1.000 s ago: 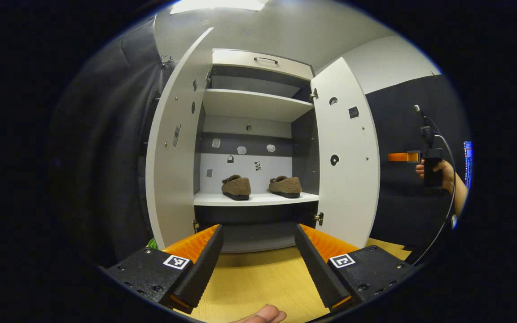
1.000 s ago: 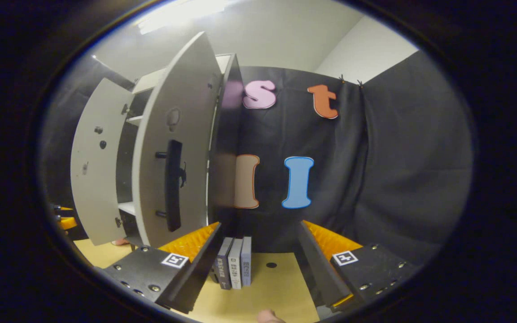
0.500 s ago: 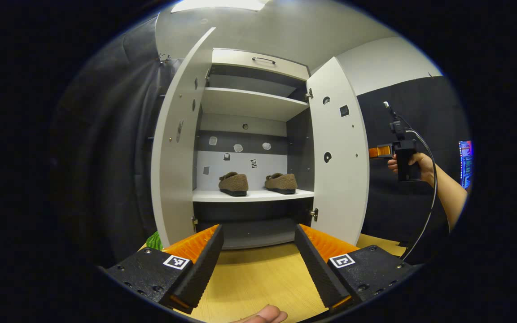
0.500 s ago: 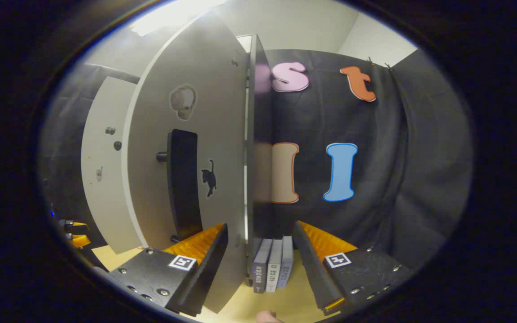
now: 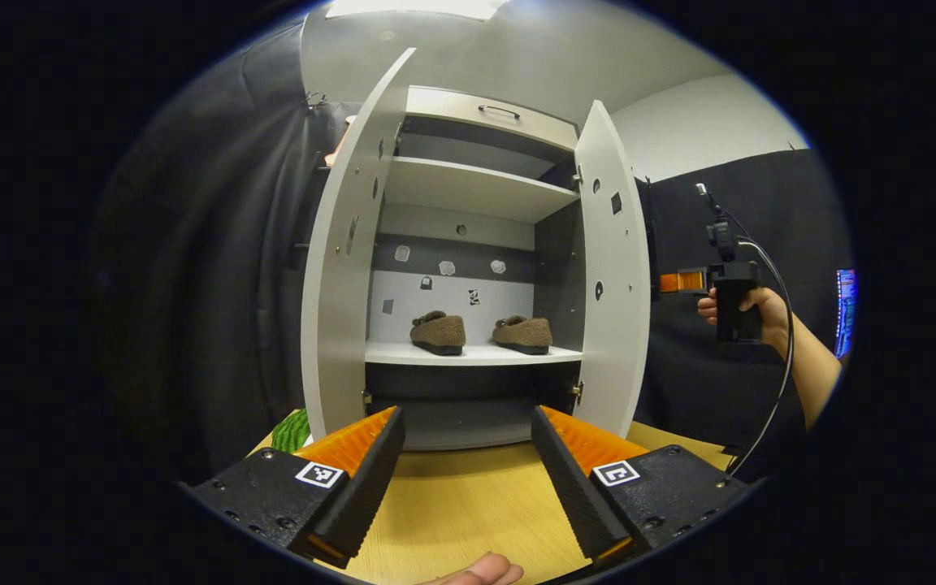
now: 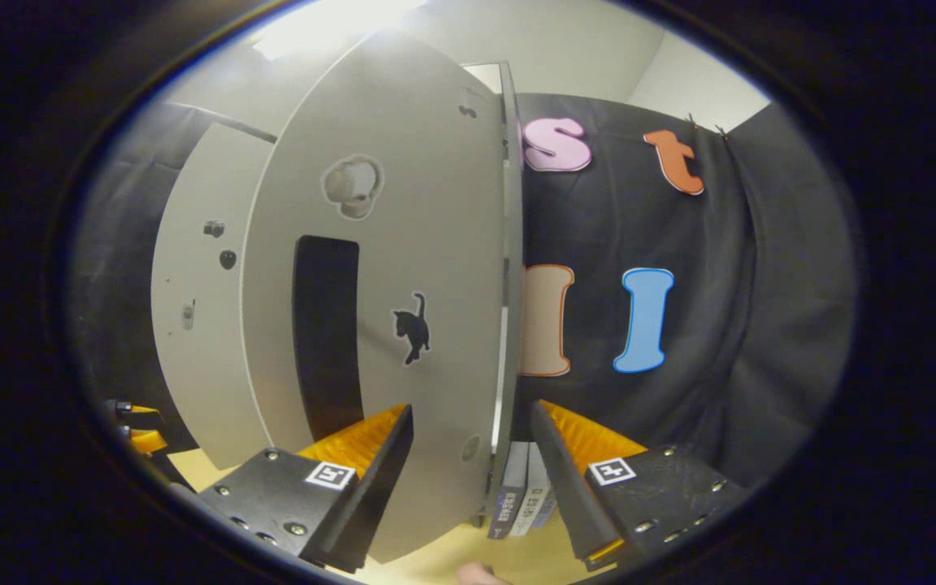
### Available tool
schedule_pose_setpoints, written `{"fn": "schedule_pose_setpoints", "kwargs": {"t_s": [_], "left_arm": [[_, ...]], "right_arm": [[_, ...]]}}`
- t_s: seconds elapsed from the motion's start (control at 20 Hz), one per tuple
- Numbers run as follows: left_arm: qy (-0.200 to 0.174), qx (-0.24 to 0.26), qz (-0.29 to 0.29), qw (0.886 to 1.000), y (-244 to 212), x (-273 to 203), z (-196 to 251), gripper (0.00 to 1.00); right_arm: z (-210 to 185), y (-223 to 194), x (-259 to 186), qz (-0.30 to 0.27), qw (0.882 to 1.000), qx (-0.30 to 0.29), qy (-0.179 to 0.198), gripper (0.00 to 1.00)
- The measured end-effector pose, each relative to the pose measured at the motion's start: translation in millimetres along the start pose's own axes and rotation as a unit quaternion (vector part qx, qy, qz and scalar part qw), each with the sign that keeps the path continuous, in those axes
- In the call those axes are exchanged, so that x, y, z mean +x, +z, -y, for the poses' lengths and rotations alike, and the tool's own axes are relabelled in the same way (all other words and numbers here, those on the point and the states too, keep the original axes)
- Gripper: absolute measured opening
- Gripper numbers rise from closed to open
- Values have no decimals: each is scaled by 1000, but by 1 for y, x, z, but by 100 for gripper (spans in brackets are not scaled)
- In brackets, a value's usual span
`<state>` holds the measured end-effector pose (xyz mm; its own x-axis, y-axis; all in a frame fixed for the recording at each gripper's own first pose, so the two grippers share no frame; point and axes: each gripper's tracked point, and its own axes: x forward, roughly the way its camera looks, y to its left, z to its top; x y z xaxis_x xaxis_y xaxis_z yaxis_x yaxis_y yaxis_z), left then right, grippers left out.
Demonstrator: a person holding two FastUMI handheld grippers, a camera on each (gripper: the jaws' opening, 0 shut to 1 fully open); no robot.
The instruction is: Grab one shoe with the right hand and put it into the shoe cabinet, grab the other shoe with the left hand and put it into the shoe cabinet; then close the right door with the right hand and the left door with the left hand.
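Two brown fuzzy slippers [image 5: 438, 332] side by side on the white cabinet's shelf [image 5: 468, 354].
Long axes run front-to-back; which end faces out is unclear. Both hand-held grippers, left [image 5: 468, 475] and right [image 6: 470, 479], gape empty.

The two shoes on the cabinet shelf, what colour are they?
Both shoes are fuzzy brown with dark soles, best seen in the left gripper view.

A green striped object [image 5: 292, 431] lies at the left edge of the wooden desk [image 5: 468, 512], partly hidden. In the right gripper view, a few books [image 6: 521, 504] stand upright on the desk, spines facing out. A lit screen [image 5: 844, 313] shows at the far right of the left gripper view, against the black cloth wall [image 6: 720, 325].
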<state>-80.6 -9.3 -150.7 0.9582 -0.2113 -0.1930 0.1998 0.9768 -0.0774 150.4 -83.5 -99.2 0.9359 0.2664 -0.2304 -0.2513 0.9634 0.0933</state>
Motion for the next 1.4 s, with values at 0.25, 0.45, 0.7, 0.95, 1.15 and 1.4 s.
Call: {"fn": "schedule_pose_setpoints", "kwargs": {"t_s": [0.25,0.45,0.7,0.95,1.15,1.4], "left_arm": [[1,0,-2,1000,-3,0,-5,96],[8,-1,-4,1000,-6,-4,-14,96],[21,4,1,1000,-2,-16,-30,96],[32,1,24,999,15,-26,-55,95],[52,1,32,998,28,-43,-80,95],[113,11,31,993,45,-51,-135,96]], "right_arm": [[-30,-2,14,4,1000,5,3,89],[-55,-9,26,-3,1000,-5,15,92],[-65,-14,28,6,1000,-4,9,96],[-71,-25,13,20,1000,12,4,96],[-83,-46,1,5,1000,11,22,96],[-106,-58,-23,12,999,21,48,96]]}}
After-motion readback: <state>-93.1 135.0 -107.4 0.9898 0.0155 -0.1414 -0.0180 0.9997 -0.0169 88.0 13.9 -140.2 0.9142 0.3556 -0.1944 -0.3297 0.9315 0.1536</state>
